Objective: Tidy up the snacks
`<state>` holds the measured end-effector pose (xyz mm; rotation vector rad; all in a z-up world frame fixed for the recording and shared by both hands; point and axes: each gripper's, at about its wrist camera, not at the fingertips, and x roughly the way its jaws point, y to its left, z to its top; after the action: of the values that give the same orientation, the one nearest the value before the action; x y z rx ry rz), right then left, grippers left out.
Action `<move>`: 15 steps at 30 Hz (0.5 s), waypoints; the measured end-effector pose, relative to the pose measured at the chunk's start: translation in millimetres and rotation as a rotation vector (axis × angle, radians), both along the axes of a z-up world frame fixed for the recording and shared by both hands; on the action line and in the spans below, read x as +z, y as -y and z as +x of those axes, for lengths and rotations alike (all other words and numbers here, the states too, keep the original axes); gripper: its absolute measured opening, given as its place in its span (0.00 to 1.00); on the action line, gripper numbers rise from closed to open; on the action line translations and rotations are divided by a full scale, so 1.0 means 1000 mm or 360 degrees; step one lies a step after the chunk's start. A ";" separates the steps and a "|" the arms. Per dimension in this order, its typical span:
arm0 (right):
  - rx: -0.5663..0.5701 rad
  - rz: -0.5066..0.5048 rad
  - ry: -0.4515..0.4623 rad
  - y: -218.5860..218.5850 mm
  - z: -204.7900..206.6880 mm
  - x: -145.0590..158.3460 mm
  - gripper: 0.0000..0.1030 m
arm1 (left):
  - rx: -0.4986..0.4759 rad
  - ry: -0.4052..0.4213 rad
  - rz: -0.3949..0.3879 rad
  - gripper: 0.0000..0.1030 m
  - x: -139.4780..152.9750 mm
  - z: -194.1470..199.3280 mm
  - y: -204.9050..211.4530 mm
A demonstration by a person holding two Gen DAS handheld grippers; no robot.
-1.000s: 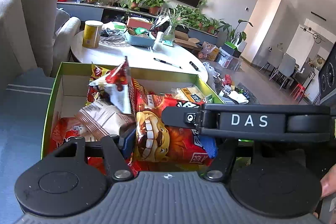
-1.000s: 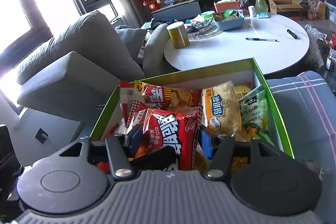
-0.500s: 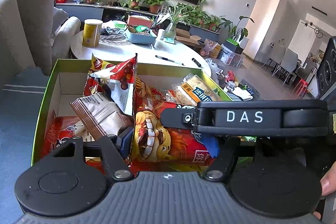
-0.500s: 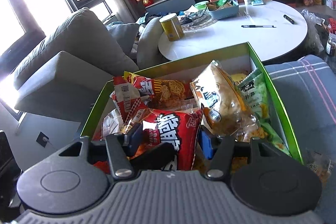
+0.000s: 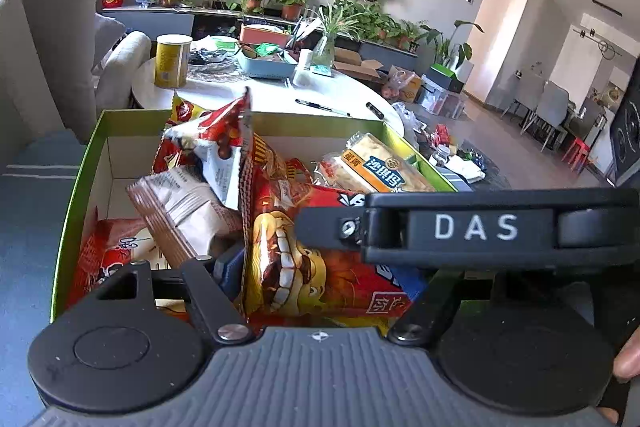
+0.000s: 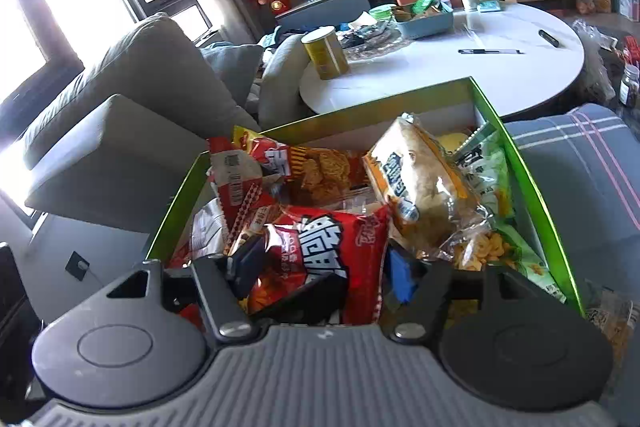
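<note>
Two hand-held grippers work over a green-rimmed cardboard box (image 5: 72,195) crammed with snack packets, set on a blue-grey cushioned seat in a living room. The left gripper (image 5: 320,275) straddles a red chip bag (image 5: 320,279) printed with a grinning cartoon mouth near the box's near edge; its jaws have just been opening, the bag sits between them, and whether the pads press on it cannot be told from this view. The right gripper (image 6: 316,267), seen from its own camera, brackets the same red bag's lettered face, its blue-padded fingers (image 6: 400,275) close against the bag's sides, though a firm clench cannot be confirmed. A brown-and-white packet (image 5: 180,211) leans by the box's left wall beside a red-and-white pouch (image 5: 216,147) standing on end. A clear-wrapped yellow pastry pack (image 6: 420,187) tilts upward toward the box's right wall, with a green snack bag (image 6: 496,187) against that wall. Beyond the far rim stands a round white table (image 6: 480,75) carrying a yellow canister (image 6: 324,53), a pen (image 6: 490,51) and a blue tray (image 6: 424,25). A fingertip (image 5: 628,359) shows at the left view's right edge
</note>
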<state>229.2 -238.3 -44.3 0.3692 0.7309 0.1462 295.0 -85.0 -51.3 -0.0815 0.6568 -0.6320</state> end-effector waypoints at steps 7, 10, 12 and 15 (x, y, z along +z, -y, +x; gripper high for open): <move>-0.0010 0.0135 0.0023 0.005 -0.006 0.016 0.75 | 0.0017 0.0074 0.0068 0.70 0.018 -0.015 0.004; -0.0028 0.0107 0.0099 0.007 -0.014 0.031 0.75 | 0.0019 0.0140 0.0050 0.74 0.032 -0.025 0.002; -0.0037 0.0077 0.0146 0.007 -0.021 0.041 0.75 | 0.0022 0.0184 0.0057 0.75 0.040 -0.032 0.001; -0.0041 0.0066 0.0191 0.009 -0.030 0.053 0.75 | 0.0023 0.0246 0.0073 0.75 0.054 -0.041 0.001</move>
<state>199.6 -247.2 8.5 0.4056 0.6051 0.1581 254.2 -85.8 3.0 0.0052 0.5205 -0.6025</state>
